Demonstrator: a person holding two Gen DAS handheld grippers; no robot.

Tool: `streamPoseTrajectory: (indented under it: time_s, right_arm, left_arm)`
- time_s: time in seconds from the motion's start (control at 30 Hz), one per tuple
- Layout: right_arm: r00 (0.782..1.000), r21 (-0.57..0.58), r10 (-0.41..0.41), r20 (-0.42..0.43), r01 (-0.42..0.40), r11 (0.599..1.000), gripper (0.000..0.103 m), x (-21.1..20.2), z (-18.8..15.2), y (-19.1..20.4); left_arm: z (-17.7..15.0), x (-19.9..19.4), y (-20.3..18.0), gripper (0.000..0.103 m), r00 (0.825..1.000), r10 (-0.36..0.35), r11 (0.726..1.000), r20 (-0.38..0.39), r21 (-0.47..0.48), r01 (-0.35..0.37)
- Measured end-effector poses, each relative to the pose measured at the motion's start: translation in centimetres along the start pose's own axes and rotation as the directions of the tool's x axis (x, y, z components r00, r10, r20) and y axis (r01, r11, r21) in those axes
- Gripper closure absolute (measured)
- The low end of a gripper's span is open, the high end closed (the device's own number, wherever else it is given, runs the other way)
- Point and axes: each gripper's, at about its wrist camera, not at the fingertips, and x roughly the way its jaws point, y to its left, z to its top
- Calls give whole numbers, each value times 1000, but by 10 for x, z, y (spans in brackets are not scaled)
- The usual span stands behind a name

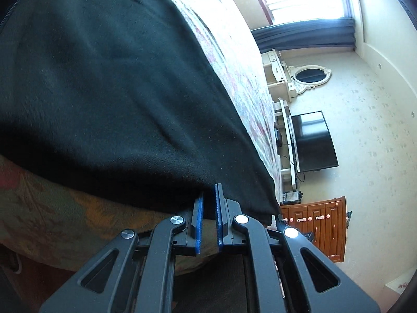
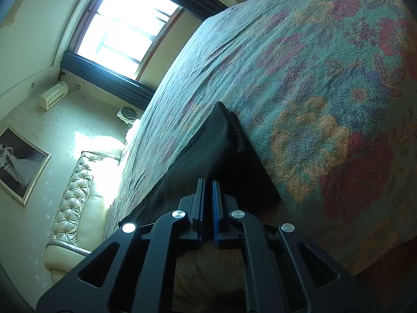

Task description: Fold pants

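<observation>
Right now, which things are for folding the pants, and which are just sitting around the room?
For the job: black pants, left gripper, right gripper, both clamped on the cloth; flowery bedspread underneath.

Just there: television, oval mirror, wooden cabinet, framed picture, window.

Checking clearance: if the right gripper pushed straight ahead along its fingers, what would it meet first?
The right gripper is shut on the black pants; straight ahead, more of that fabric, then probably the floral bedspread.
</observation>
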Motion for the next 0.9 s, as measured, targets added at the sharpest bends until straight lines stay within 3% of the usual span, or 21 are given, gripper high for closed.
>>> streamPoseTrajectory:
  time_s: [0.03, 0.1, 0.17, 0.27, 0.33, 0.4, 0.43, 0.63, 0.9]
  right_arm:
    - [1000, 38, 9, -4, -9, 999, 93, 2, -1, -5]
    - [999, 92, 35, -2, -35, 995, 73, 7, -4, -13]
    - [998, 138, 67, 3, -67, 988, 67, 14, -7, -16]
    - [995, 170, 99, -4, -97, 981, 65, 26, -8, -16]
    - [997, 156, 83, -10, -80, 985, 68, 31, -6, -13]
    - [998, 149, 52, -22, -48, 988, 90, 36, -6, -12]
    - [999, 155, 46, -21, -42, 987, 93, 37, -7, -13]
    - [999, 134, 47, 3, -47, 990, 96, 32, -7, -7]
    - [998, 113, 58, 22, -60, 992, 97, 20, 0, 0]
  left_arm:
    - [1, 1, -1, 95, 1000, 8, 1000, 2, 10, -8]
    - [2, 7, -1, 95, 1000, 4, 1000, -9, 1, -4]
    - [0, 14, 1, 95, 1000, -2, 1000, -23, -22, 2]
    - [-2, 22, 6, 95, 999, 11, 999, -39, -43, -13]
    - [-2, 26, 9, 93, 999, 19, 998, -36, -60, -22]
    - [-1, 27, 12, 93, 1000, 16, 996, -21, -84, -18]
    - [0, 27, 12, 93, 1000, 14, 996, -14, -92, -15]
    - [4, 27, 19, 93, 1000, -5, 992, -1, -130, 4]
    - [3, 21, 11, 96, 1000, 11, 995, 20, -98, -9]
